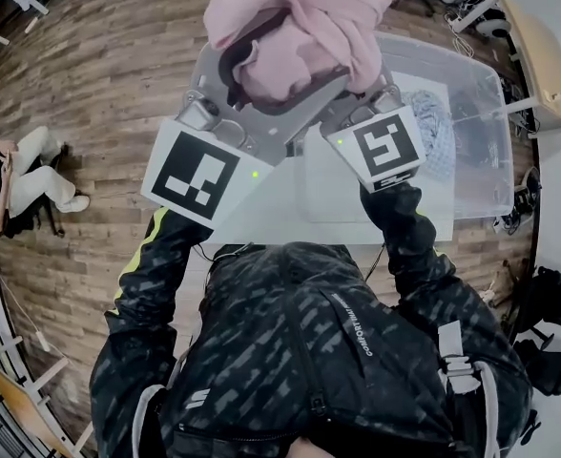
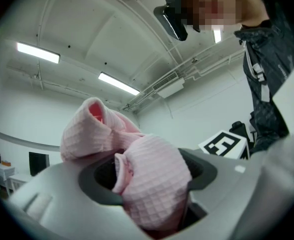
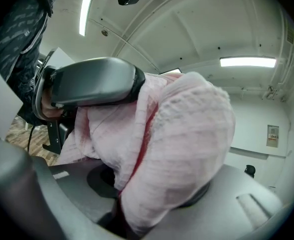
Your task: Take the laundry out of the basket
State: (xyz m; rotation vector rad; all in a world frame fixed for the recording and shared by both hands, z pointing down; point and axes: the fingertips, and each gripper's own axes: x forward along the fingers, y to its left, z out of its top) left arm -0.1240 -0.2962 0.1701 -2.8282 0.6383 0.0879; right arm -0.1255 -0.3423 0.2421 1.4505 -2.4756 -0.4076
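A pink waffle-knit cloth [image 1: 300,17] hangs bunched up high in front of me, held from both sides. My left gripper [image 1: 261,74] is shut on one fold of the pink cloth [image 2: 152,179], which bulges out between its jaws. My right gripper [image 1: 362,79] is shut on another thick fold of the cloth [image 3: 187,149]. Both grippers point about level, close together, above the clear plastic basket [image 1: 481,160]. A blue-and-white patterned piece of laundry [image 1: 438,132] lies in the basket. In the right gripper view a jaw of the left gripper [image 3: 94,81] presses on the cloth's top.
The basket stands on a white table [image 1: 261,218] right in front of me. A person sits on the wooden floor at the left [image 1: 32,175]. A light wooden desk [image 1: 543,55] with cables beside it stands at the far right.
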